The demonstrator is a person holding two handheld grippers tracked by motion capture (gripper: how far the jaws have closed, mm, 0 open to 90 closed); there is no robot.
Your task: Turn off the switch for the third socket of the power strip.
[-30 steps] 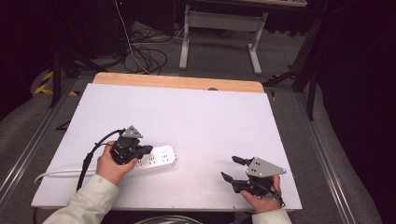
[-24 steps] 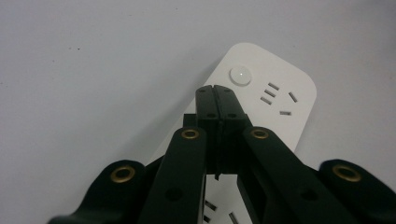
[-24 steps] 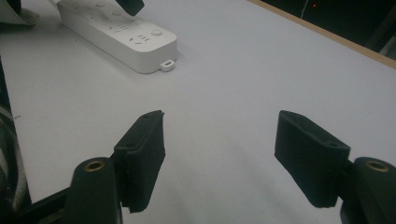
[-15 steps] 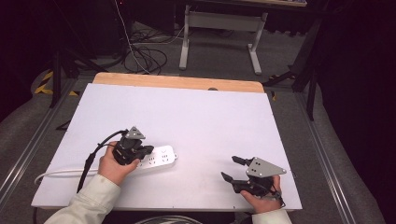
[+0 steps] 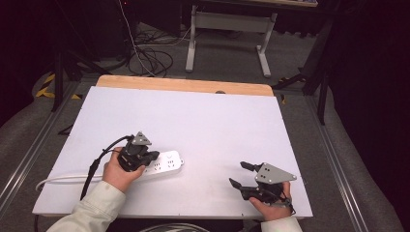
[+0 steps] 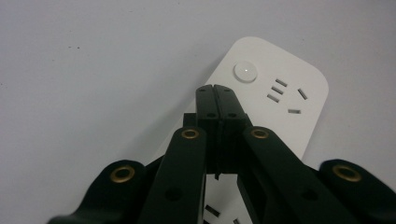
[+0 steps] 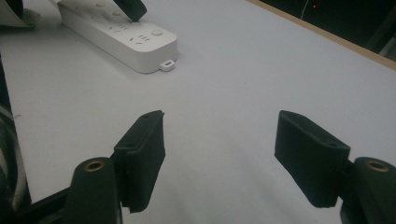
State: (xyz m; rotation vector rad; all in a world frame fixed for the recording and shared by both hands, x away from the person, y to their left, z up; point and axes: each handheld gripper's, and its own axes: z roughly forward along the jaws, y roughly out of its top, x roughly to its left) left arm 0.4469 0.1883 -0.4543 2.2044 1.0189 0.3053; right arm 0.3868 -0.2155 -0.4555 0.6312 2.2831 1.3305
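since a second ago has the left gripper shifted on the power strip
No. The left gripper sits at the same spot over the power strip, jaws shut.

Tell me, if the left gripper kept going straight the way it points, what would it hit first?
Most likely the white power strip: the shut left gripper hangs just above it, aimed near its round button. Whether the tips already touch is unclear.

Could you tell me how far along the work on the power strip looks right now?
Done: the left gripper, jaws shut, is over the power strip near its round button. In hand: whether the button is pressed is unclear. Left: the right gripper waits open on the table, holding nothing.
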